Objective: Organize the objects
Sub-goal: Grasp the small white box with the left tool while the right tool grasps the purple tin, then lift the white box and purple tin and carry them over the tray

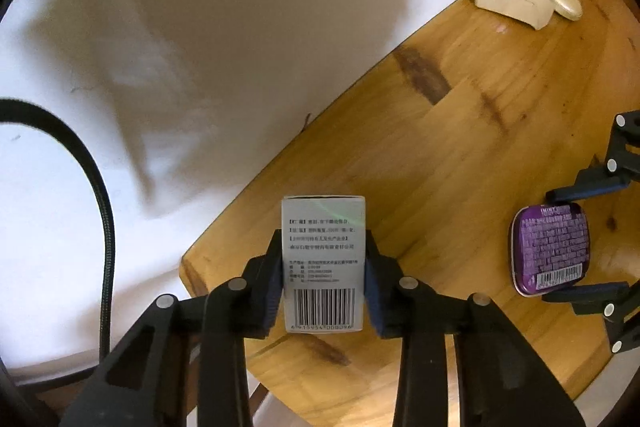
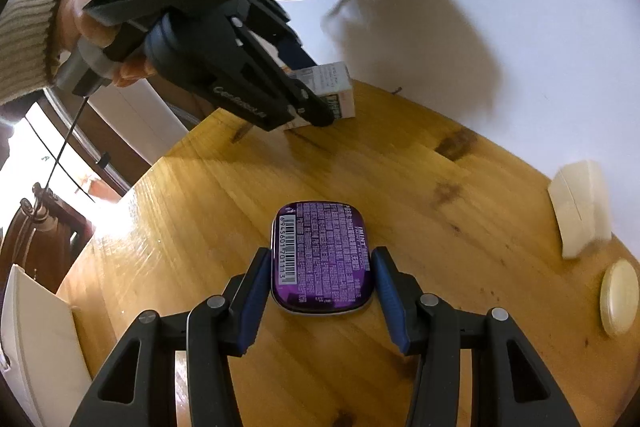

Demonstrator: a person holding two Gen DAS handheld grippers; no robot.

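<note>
A white barcoded box (image 1: 324, 263) stands near the table's corner; a purple mint tin (image 2: 322, 257) lies flat mid-table.

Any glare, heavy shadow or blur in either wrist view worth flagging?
Left wrist view: a broad dark shadow falls on the white wall; the white box prints sharp. Right wrist view: window glare washes the wooden table at left; the cream block smears near the rim.

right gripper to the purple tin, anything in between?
Nothing visible. The purple tin lies flat on the wooden table, already between the open right gripper fingers. The left gripper clamps the white box, well apart.
</note>
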